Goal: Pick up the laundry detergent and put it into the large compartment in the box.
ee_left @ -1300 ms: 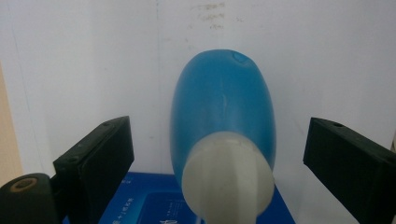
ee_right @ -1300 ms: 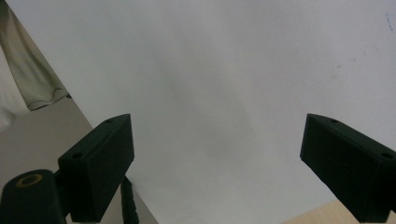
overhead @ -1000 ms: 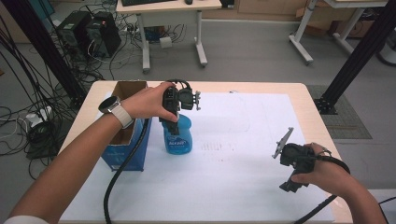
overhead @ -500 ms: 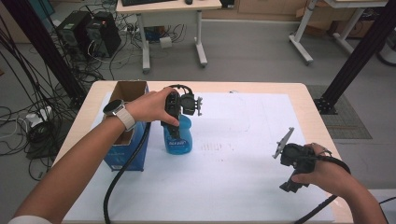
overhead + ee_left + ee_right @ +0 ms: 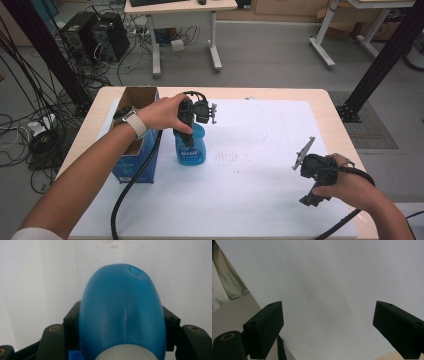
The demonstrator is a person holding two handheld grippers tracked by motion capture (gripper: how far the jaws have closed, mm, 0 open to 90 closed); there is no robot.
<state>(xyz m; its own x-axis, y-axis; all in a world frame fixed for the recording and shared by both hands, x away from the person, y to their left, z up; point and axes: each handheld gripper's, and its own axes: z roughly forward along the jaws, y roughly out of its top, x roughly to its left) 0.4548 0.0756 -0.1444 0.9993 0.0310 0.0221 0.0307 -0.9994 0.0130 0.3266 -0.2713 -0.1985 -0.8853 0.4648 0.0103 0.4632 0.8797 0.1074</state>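
Bottle (image 5: 190, 147), blue, stands upright on the white sheet (image 5: 250, 190) just beside the cardboard box (image 5: 134, 150), directly under the left gripper (image 5: 189, 135). Its long axis is vertical. Jaws have just been closing and are pressed on the bottle's shoulders. Right gripper (image 5: 327, 325) is held well apart, jaws spread, empty.

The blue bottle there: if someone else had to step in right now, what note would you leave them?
Left gripper: its jaws have just been closing and now clamp the blue bottle from above, near its top.
Right gripper: open, holding nothing, over the white sheet at the table's right.
The bottle stands upright on the sheet, beside the open cardboard box.
Done: the bottle is gripped.
Left: probably lifting it and putting it wherever it goes, maybe into the box; that is a guess.
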